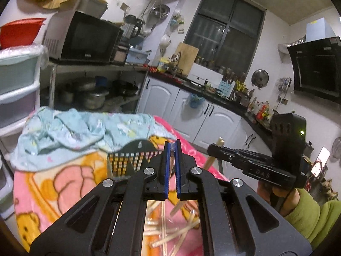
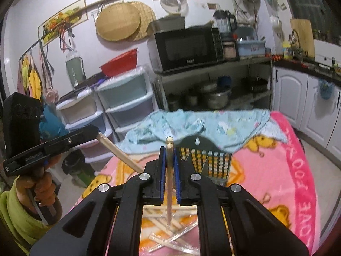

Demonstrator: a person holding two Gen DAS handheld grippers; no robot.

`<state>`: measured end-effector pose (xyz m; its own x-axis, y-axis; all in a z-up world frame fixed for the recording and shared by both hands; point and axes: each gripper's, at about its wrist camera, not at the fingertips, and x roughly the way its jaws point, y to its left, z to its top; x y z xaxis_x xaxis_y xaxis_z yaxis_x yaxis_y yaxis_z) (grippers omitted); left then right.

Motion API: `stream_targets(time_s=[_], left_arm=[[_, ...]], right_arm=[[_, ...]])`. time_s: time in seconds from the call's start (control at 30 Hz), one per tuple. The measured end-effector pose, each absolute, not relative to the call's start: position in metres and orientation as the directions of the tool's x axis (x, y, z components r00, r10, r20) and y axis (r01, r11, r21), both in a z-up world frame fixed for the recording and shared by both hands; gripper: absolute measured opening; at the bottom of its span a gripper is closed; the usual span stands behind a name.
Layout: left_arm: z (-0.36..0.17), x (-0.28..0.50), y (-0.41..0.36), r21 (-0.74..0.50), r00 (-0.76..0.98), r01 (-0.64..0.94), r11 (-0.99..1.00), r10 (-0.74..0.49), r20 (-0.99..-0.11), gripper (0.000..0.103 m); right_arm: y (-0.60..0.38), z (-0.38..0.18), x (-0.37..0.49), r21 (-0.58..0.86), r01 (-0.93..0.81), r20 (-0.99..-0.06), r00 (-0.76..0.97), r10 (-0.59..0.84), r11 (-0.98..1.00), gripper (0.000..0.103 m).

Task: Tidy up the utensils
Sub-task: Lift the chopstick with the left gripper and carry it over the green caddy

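Kitchen counter under a pink blanket [image 2: 298, 160], chopsticks lifted

You had each gripper's jaws clenched on one chopstick: left gripper [image 1: 172, 149], right gripper [image 2: 168, 155] with its chopstick [image 2: 169, 170] upright, probably ready for the slotted basket [image 2: 213, 162]; loose chopsticks [image 2: 170, 234] lay below

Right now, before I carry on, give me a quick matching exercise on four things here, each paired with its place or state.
Things:
1. left gripper
2. right gripper
3. black mesh holder
4. loose chopsticks

Places or states:
A. lying crossed on the pink blanket, below both grippers
B. shut on a chopstick that points almost straight along its fingers
C. standing on the blanket, just in front of the light blue cloth
D. shut on a chopstick that slants across its pads

Pairs: 1-D, 2-B, 3-C, 4-A
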<state>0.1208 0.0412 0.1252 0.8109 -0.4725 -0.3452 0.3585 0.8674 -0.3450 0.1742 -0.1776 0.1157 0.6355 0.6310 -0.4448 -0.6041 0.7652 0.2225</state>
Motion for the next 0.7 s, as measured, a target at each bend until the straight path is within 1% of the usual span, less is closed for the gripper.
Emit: stream_targets(time_s=[0.3,0.43,0.7], left_arm=[[0.158,0.147,0.045,-0.329,0.846,0.346,0.879,-0.444,-0.294,0.002],[0.169,0.156,0.047,-0.328,0.856,0.343,0.880,-0.437,-0.278,0.002],[0.172,0.172,0.053,-0.327,0.867,0.317,0.890,-0.412,-0.280,0.002]], right_arm=[[-0.184,0.153,0.186,0.160,-0.589,-0.359,0.713,0.603,0.792,0.007],[-0.191,0.167,0.196,0.158,-0.575,-0.326,0.737,0.592,0.803,0.007],[-0.200,0.186,0.215,0.159,-0.542,-0.267,0.781,0.565,0.825,0.007]])
